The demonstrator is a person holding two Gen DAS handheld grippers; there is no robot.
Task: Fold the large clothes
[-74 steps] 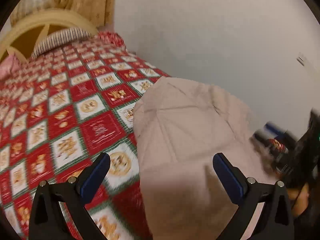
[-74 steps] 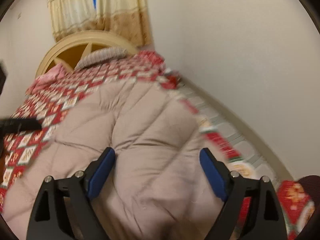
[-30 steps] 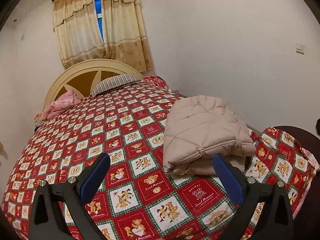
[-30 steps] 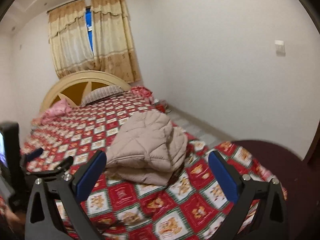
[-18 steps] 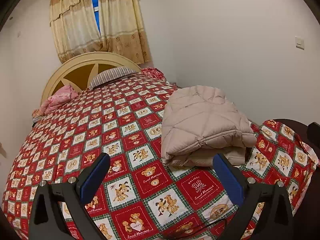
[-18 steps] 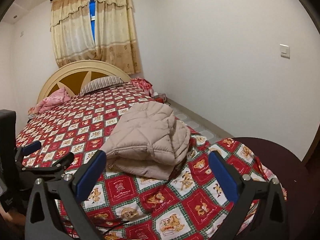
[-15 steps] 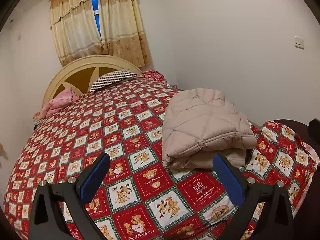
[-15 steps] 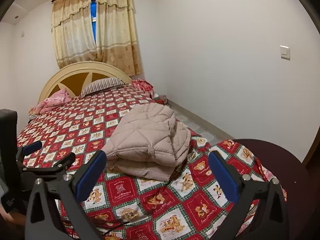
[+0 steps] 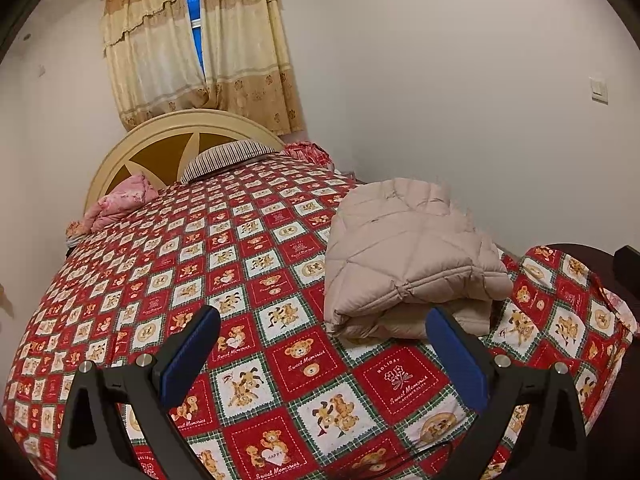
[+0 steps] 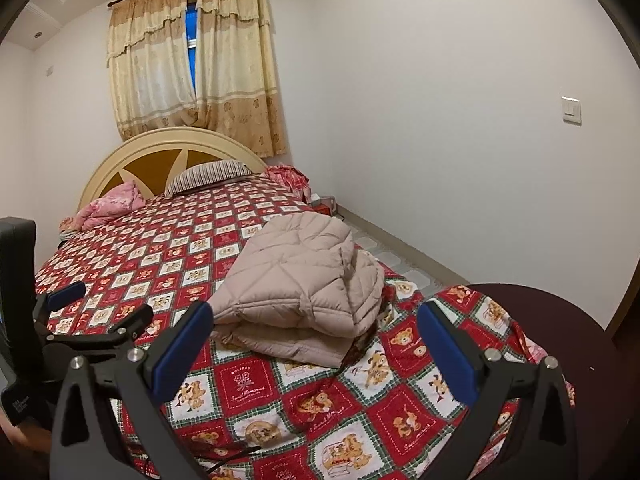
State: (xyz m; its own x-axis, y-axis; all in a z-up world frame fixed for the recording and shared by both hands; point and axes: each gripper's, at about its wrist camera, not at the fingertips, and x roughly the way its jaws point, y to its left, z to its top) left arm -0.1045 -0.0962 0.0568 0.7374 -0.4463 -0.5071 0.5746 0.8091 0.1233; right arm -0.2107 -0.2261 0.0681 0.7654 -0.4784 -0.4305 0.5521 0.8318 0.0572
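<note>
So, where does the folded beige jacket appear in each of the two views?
Left wrist view: the jacket lies right of centre on the bed, just above the right finger of the left tool.
Right wrist view: the jacket lies near the centre, between and above the fingers of the right tool.
Shared landmark: the striped pillow by the headboard.
</note>
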